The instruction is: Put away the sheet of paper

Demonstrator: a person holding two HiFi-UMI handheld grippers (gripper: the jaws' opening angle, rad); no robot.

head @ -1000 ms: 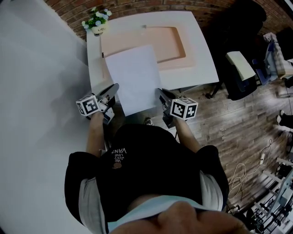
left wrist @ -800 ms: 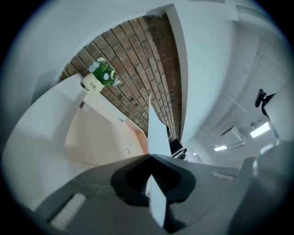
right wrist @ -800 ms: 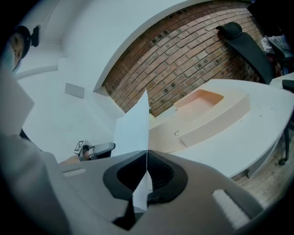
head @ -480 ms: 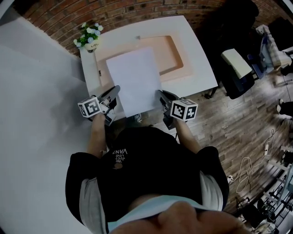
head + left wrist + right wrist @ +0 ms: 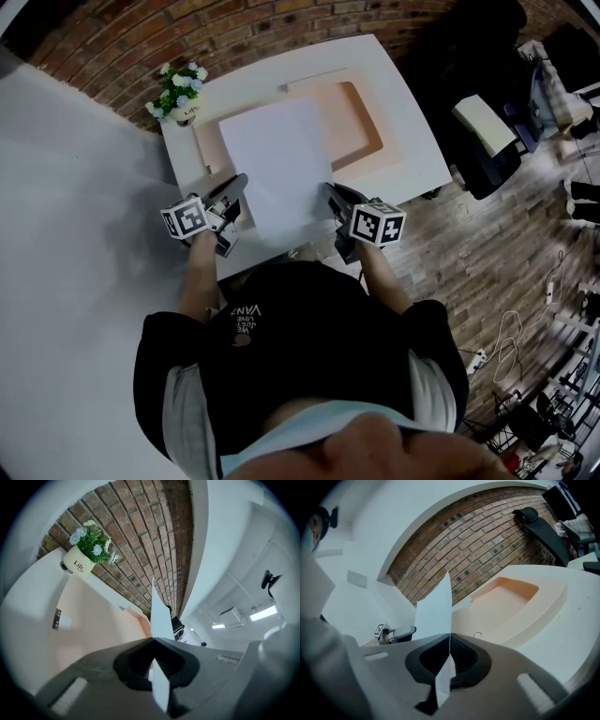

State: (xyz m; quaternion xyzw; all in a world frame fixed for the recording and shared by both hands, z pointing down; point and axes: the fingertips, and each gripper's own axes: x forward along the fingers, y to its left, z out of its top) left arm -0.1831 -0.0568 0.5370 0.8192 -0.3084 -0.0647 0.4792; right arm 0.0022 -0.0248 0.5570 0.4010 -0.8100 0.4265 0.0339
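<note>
Sheet of paper (image 5: 278,169) held near its near corners, one side in each of my grippers. Left gripper (image 5: 234,186) clamped tight on the left edge. Right gripper (image 5: 328,195) clamped on the right edge. Sheet spreads flat over the white desk (image 5: 417,141), its far end over the peach recess (image 5: 364,127). Flower pot (image 5: 180,105) sits at the desk's far left corner, with the brick wall (image 5: 244,28) beyond.
</note>
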